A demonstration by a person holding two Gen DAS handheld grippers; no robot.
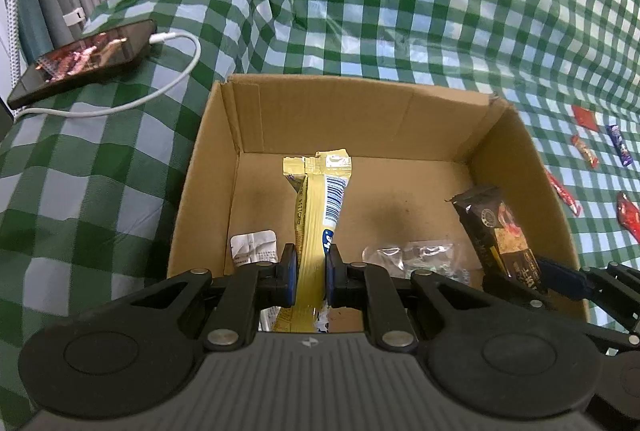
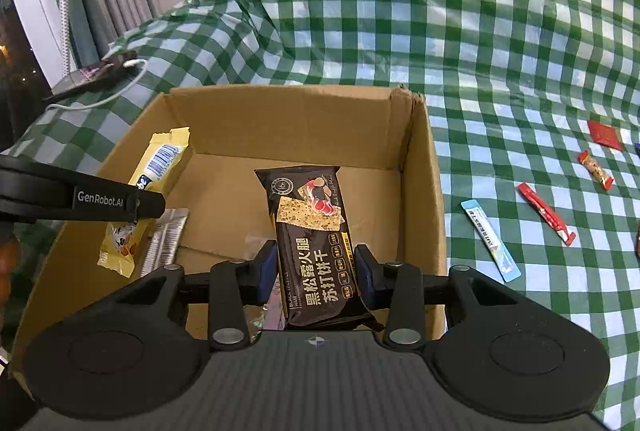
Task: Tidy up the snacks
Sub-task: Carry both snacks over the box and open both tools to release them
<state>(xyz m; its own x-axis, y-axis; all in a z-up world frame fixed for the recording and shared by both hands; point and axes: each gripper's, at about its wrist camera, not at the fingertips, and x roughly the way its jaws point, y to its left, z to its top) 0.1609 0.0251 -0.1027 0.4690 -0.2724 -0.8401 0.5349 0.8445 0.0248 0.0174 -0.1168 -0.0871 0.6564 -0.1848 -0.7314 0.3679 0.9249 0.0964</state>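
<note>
An open cardboard box (image 1: 352,119) (image 2: 304,119) sits on the green checked cloth. My left gripper (image 1: 311,277) is shut edge-on on a yellow snack packet (image 1: 320,207) (image 2: 156,167), which hangs over the box's inside. My right gripper (image 2: 316,271) is shut on a black cracker packet (image 2: 312,239) (image 1: 496,231), held over the right half of the box. On the box floor lie a white wrapper (image 1: 254,245), a clear wrapped snack (image 1: 412,251) and a silver packet (image 2: 166,239). The left gripper's arm (image 2: 80,203) crosses the right wrist view at the left.
Loose snacks lie on the cloth right of the box: red sticks (image 2: 546,213), a light blue stick (image 2: 490,239), a red square packet (image 2: 604,135), a purple wrapper (image 1: 620,145). A phone (image 1: 84,61) on a white cable (image 1: 172,79) lies far left by grey curtains.
</note>
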